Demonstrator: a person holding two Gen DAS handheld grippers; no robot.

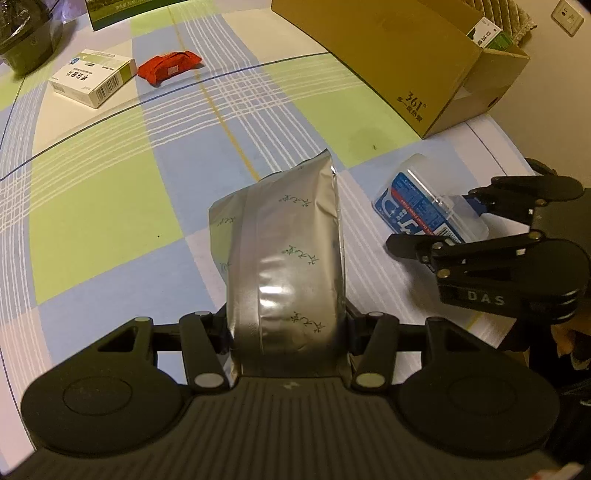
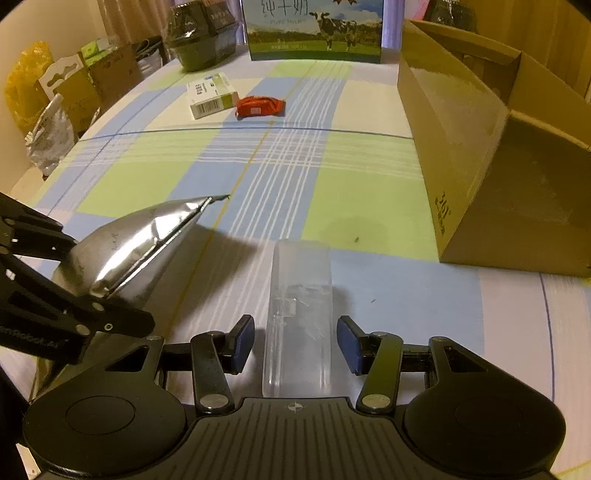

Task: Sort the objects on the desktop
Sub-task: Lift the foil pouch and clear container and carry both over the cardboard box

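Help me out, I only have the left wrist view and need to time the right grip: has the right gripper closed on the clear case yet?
Observer: No. In the right wrist view the right gripper is open. Its blue pads flank the clear case, with a gap on each side.
Operator: Is the case lined up between them?
Observer: Roughly. It lies on the tablecloth and points straight ahead along the fingers, about midway between the pads.
Operator: What is the green box cut off at the top of my view?
Observer: A milk box with a cow picture, standing at the table's far edge.
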